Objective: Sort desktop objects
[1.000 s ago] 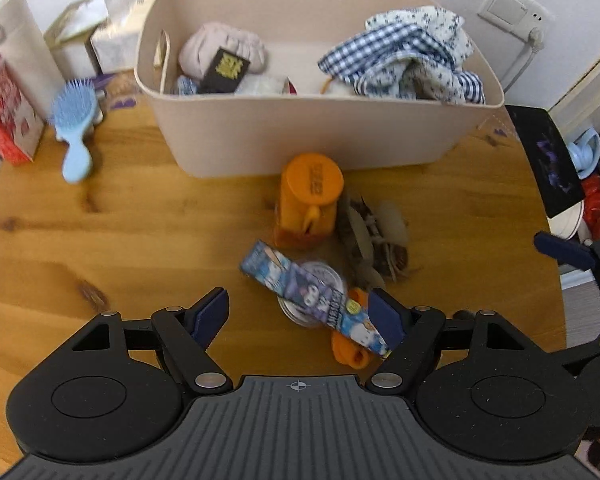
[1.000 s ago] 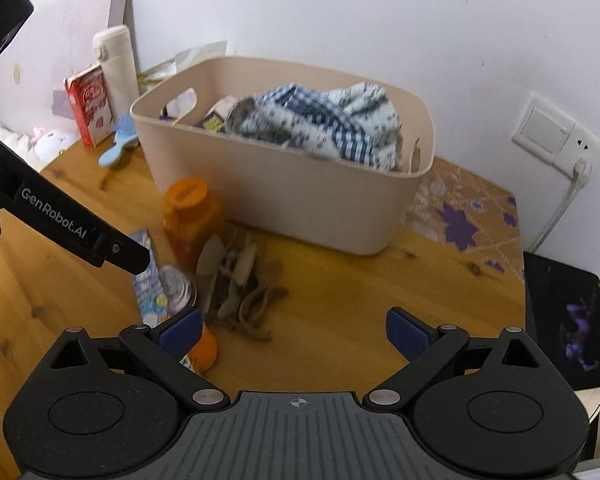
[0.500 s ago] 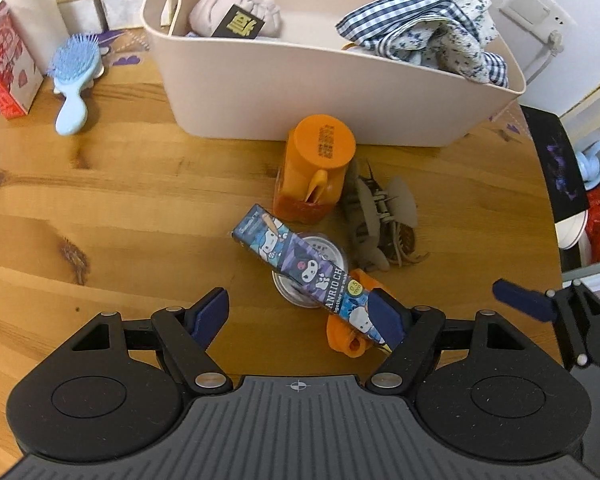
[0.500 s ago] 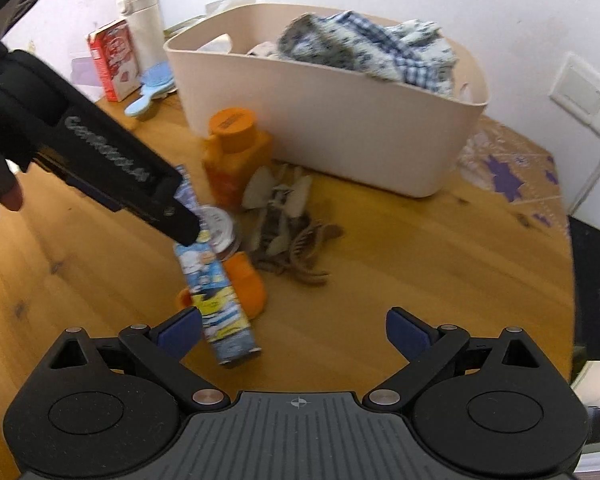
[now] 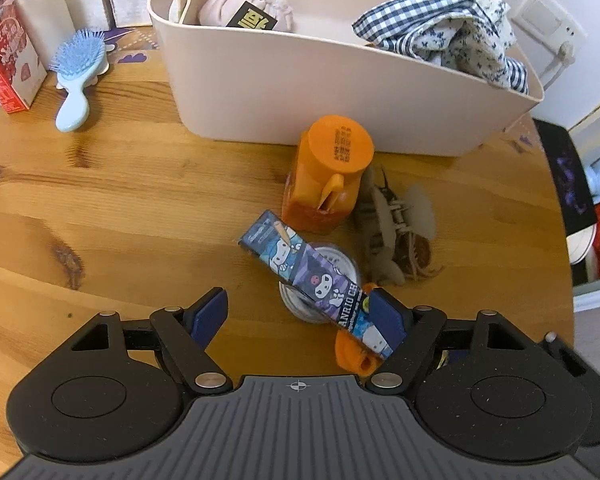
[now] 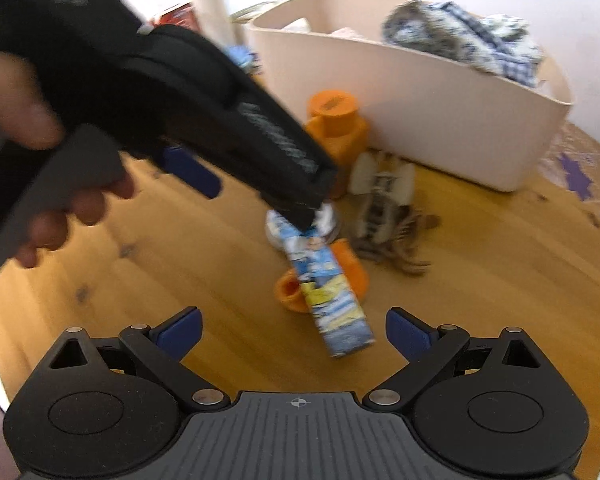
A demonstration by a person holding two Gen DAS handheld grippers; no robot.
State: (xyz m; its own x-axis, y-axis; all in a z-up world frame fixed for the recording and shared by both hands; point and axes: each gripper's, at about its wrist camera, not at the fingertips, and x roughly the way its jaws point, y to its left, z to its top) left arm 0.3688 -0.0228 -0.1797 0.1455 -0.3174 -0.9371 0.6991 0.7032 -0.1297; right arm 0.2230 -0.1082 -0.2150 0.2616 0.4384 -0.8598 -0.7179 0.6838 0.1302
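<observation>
A beige bin (image 5: 340, 92) stands at the far side of the wooden counter (image 5: 120, 200). Inside it lie a checked and flowered cloth (image 5: 452, 36) heaped at its right end, a pinkish pouch (image 5: 228, 4) with a black card (image 5: 250, 22) on it at the left end, and a bare patch between them. Just in front of the bin stands an orange bottle (image 5: 328, 176), with a bundle of hair clips (image 5: 396, 232) beside it on the right. Nearer than the bottle, a long cartoon-printed box (image 5: 316, 280) lies across a round tin (image 5: 332, 268) and a small orange cup (image 5: 352, 356).

The left tool (image 5: 300, 312) hovers over this pile with its jaws spread wide and nothing gripped; its right pad overlaps the box's near end, though contact is unclear. The right tool (image 6: 292, 330), blurred, is likewise wide open and empty, near the box's end. Left of the bin lie a blue hairbrush (image 5: 76, 80) and a red carton (image 5: 8, 52).
</observation>
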